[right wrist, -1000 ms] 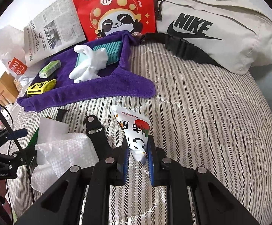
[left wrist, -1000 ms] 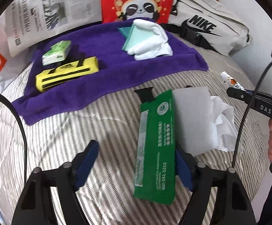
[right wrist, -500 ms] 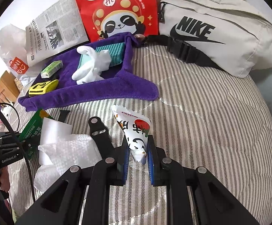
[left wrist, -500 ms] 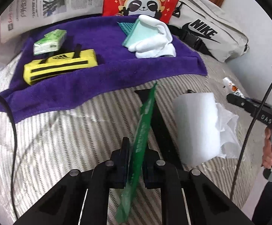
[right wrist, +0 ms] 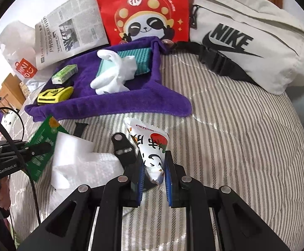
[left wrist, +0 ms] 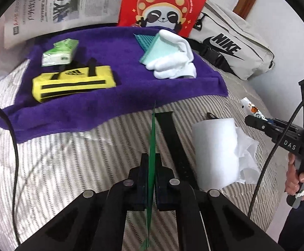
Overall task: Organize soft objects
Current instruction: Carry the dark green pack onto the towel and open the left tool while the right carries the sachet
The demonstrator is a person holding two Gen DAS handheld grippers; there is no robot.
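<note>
The left gripper (left wrist: 151, 179) has its jaws pressed together on a flat green plastic packet (left wrist: 152, 146), which stands on edge between the pads and runs straight ahead of them; the jaws have just been closing onto it. From the right wrist view the same packet (right wrist: 42, 144) shows its printed green face, tilted, with the left gripper (right wrist: 37, 149) clamped across it.

The right gripper (right wrist: 153, 174) pinches the lower end of a white crinkled snack pouch with black characters and a red strawberry picture (right wrist: 152, 148); the blue pads press on both sides and the pouch fans out wider ahead of them.

Just right of the left gripper lies a black strap (left wrist: 173, 146) on the striped grey-and-white quilted bedcover (left wrist: 68, 163), and beyond that strap a white foam sheet with crumpled white tissue (left wrist: 216, 148). A hand (left wrist: 298, 177) grips the right tool's handle at the far right edge.

Further ahead of both grippers a purple fleece towel (left wrist: 110, 104) is spread on the bed. On it sit a yellow pouch with black stripes (left wrist: 72, 83), a green-and-white tissue pack (left wrist: 59, 52) behind that, and to their right white socks (left wrist: 172, 62) lying on a teal folded cloth (left wrist: 152, 48).

Behind the towel stand a red paper bag printed with a panda (left wrist: 162, 6), a sheet of newspaper (left wrist: 57, 10) to its left and a beige Nike waist bag (left wrist: 235, 48) to its right.
</note>
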